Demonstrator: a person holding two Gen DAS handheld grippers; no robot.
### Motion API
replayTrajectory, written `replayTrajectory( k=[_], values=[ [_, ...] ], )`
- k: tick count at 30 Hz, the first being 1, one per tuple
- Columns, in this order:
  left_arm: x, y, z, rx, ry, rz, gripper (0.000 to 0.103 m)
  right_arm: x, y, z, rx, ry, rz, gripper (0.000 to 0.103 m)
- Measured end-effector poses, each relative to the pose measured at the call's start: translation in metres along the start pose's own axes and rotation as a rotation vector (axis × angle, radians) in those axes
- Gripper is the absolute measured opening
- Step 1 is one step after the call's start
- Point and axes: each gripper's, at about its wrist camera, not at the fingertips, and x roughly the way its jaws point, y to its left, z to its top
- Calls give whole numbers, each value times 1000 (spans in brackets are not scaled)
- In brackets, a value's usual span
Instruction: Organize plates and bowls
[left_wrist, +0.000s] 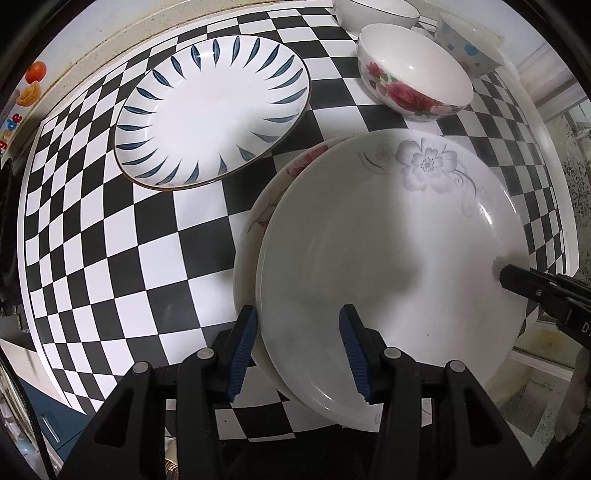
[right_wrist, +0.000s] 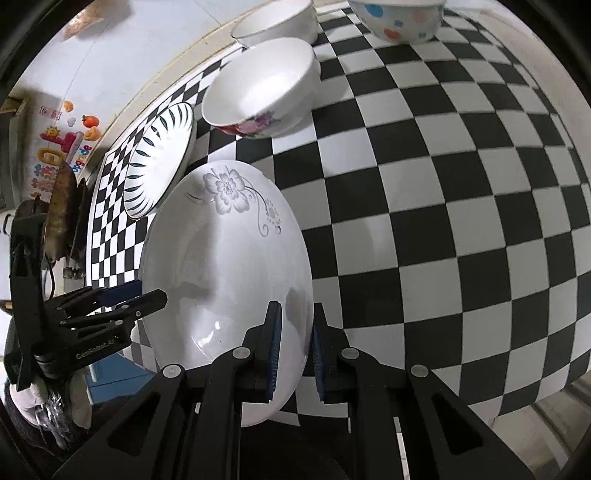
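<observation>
A white plate with a grey flower (left_wrist: 388, 266) lies on top of a rose-patterned plate (left_wrist: 258, 218) on the checkered table. My left gripper (left_wrist: 297, 354) is open, its fingers astride the near left rim of these plates. My right gripper (right_wrist: 295, 350) is shut on the grey-flower plate (right_wrist: 225, 266) at its right rim; it shows at the right in the left wrist view (left_wrist: 535, 291). A blue-leaf plate (left_wrist: 214, 110) lies further back on the left. A rose bowl (left_wrist: 413, 70) stands behind the stack.
A plain white bowl (left_wrist: 373, 13) and a dotted bowl (left_wrist: 469, 44) stand at the back near the rose bowl. The checkered table (left_wrist: 110, 240) ends at a wall with stickers (left_wrist: 29, 88) on the left. The table's front edge (left_wrist: 129, 406) is near my left gripper.
</observation>
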Motion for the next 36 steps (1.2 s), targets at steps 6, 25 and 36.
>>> replayTrajectory(
  k=[6,25,36],
  values=[
    [-12,10,-2,-8,1,-1,44,7,0,3,13,27,21,18],
    [-107,107,48,-192,-217,-28,44,-54,47,56,0,-62,70,33],
    [-20,198,102,-386,-47,-146,44,44,160,177,-94,33,48,38]
  ],
)
